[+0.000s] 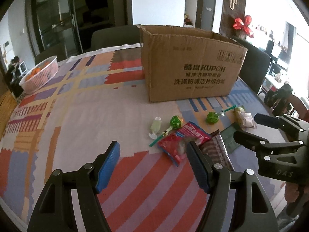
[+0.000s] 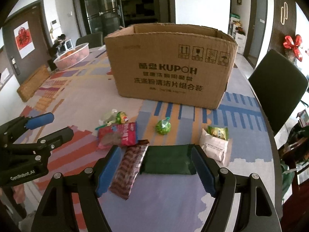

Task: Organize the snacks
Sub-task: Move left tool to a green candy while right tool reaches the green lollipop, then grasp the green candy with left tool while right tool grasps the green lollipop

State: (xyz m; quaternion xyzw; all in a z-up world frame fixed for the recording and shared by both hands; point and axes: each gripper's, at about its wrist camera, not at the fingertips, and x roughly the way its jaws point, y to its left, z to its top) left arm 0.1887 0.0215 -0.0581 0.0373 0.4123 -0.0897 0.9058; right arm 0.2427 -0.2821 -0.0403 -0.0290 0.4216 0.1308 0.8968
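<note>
An open cardboard box point(image 1: 191, 65) point(image 2: 170, 65) stands at the back of the patterned table. Loose snacks lie in front of it: a red packet point(image 1: 179, 143) point(image 2: 117, 135), a brown striped bar point(image 2: 129, 170) point(image 1: 218, 150), a dark green packet point(image 2: 168, 161), a white packet point(image 2: 214, 147), green wrapped sweets point(image 2: 163, 127) point(image 1: 212, 117) and a lollipop point(image 1: 174, 122). My left gripper point(image 1: 153, 162) point(image 2: 51, 123) is open, low over the table just left of the red packet. My right gripper point(image 2: 156, 167) point(image 1: 245, 125) is open, its fingers either side of the brown bar and green packet.
A pink basket point(image 1: 40, 75) point(image 2: 72, 57) of orange fruit stands at the table's far left. Dark chairs point(image 2: 278, 89) stand at the right and behind the box. A woven mat point(image 2: 32, 85) lies at the left edge.
</note>
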